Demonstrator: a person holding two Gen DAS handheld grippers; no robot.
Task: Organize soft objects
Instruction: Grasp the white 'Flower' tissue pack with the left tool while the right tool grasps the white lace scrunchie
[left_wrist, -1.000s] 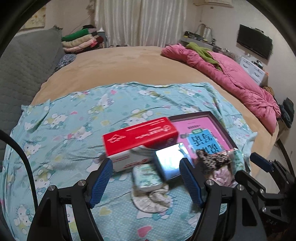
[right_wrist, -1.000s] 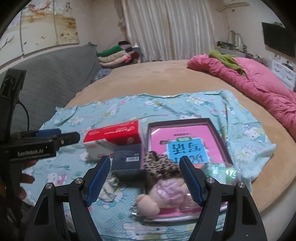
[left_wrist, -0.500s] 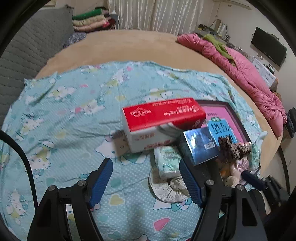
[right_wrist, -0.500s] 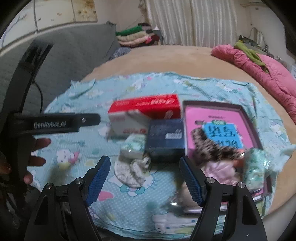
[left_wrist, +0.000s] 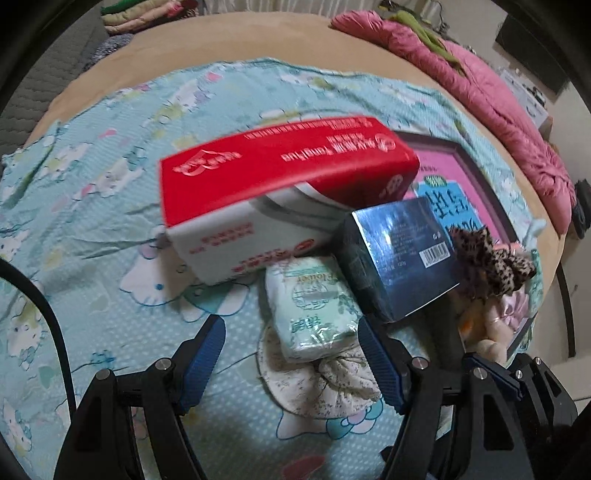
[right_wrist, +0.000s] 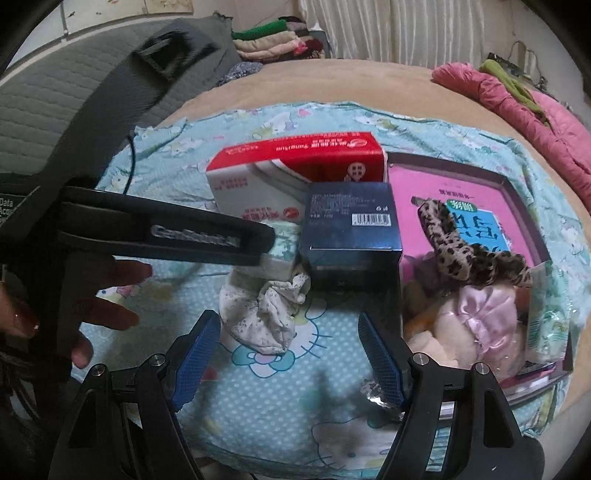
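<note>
Speckled sock (left_wrist: 325, 373) lies on the bed's blue sheet (left_wrist: 92, 206), touching the tissue pack (left_wrist: 314, 306) at its 12 o'clock. Judged light, limp, non-slip; pinch the bunched cuff. Left claw (left_wrist: 291, 365) wide, empty, straddling the pack's near end. Right claw (right_wrist: 291, 362) wide, empty, sock at 11 o'clock.

Probably bedroom: bed (left_wrist: 295, 40), quilt (left_wrist: 491, 99), curtains (right_wrist: 406, 29).

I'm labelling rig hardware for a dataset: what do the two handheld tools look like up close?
Both are black plastic. The left tool and the right tool each carry two fingers faced with ribbed blue pads, fixed with silver screws. A black cable runs by the left one. Seen from the right wrist, the left tool's side bears raised lettering.
</note>
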